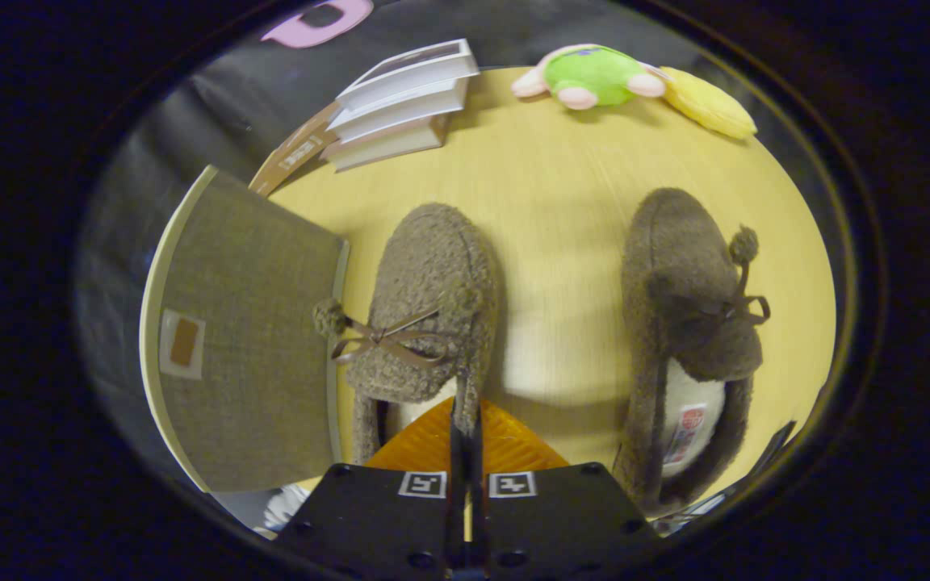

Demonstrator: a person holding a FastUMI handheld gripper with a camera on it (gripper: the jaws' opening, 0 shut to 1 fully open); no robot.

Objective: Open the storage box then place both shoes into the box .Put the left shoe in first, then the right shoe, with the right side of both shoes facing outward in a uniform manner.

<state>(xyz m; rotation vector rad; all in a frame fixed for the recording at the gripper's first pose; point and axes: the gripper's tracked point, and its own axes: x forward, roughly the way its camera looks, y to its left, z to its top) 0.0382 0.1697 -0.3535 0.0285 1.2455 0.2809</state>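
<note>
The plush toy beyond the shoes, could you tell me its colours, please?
Plush toy: green body, pink limbs; clearest in the gripper view.

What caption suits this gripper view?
Gripper shut on the left shoe's collar, beside the storage box; right shoe waits.

The gripper (465, 420) is seen from behind, pointed forward and slightly down. Its two fingers (455, 440) are brought almost fully together, only a thin slit being left between them. A narrow strip of fuzzy fabric appears to be pinched between the tips. The two square-marked blocks behind the fingers are drawn close side by side
</note>
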